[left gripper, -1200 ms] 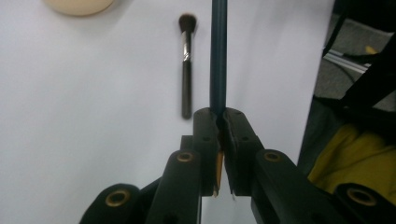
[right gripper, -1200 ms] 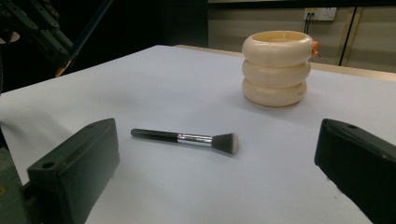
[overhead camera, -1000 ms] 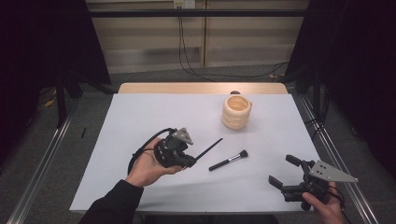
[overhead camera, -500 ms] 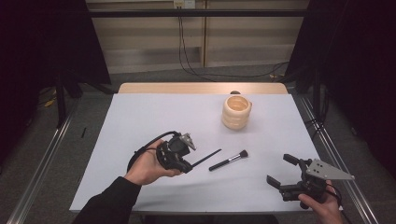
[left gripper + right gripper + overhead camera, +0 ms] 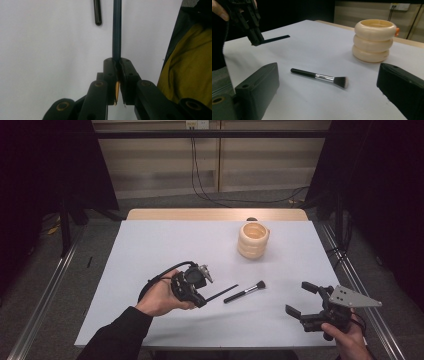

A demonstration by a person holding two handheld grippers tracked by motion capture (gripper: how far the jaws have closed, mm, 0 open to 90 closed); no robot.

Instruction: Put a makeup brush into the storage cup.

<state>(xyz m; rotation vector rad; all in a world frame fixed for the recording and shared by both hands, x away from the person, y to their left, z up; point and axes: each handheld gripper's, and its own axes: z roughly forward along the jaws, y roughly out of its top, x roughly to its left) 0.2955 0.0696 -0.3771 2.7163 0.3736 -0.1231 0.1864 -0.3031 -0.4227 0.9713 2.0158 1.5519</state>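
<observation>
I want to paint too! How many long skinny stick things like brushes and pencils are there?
2: a dark pencil clamped in the left gripper, and a black-handled makeup brush lying on the white table. More could hide inside the cream ribbed holder.

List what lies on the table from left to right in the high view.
left gripper clamped on a dark pencil → makeup brush → cream ringed holder → right gripper, jaws apart.

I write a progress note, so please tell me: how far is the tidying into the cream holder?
Picked up: the left claw is shut on a thin dark pencil. Nothing visibly sits in the cream ringed holder yet. Left, probably: the black makeup brush lies on the white table; the right claw is open.
</observation>
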